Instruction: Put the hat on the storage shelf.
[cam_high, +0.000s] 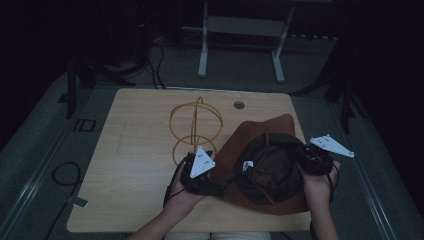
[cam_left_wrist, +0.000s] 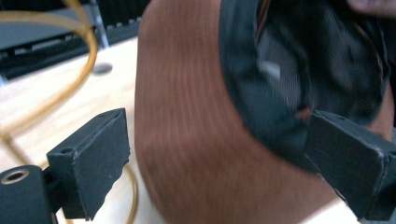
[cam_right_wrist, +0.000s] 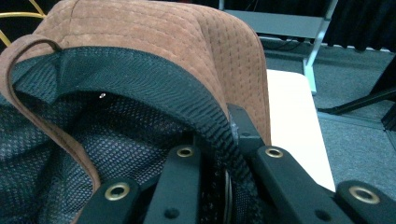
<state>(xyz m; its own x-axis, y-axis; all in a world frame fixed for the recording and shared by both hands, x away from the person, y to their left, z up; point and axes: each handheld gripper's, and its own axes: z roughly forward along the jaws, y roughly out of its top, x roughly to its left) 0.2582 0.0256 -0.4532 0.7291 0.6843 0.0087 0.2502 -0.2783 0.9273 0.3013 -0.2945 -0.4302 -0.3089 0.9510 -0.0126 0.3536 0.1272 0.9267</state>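
Observation:
A brown suede hat (cam_high: 270, 170) lies crown-down on the wooden table (cam_high: 130, 200), its black mesh lining facing up. My right gripper (cam_high: 306, 161) is at the hat's right rim; in the right gripper view its jaws (cam_right_wrist: 219, 144) are shut on the black inner band, with the brown brim (cam_right_wrist: 140, 28) rising behind. My left gripper (cam_high: 220, 187) is at the hat's left side. In the left gripper view its jaws (cam_left_wrist: 217, 140) stand wide apart, with the hat's brim (cam_left_wrist: 187, 116) between them and a gap at the left jaw. A gold wire hat stand (cam_high: 196, 127) rises just behind my left gripper.
A round cable hole (cam_high: 239, 105) sits near the table's far edge. Beyond the table stands a white desk frame (cam_high: 240, 45) on grey floor. A black cable (cam_high: 65, 175) loops on the floor at the left. Bare tabletop stretches left of the wire stand.

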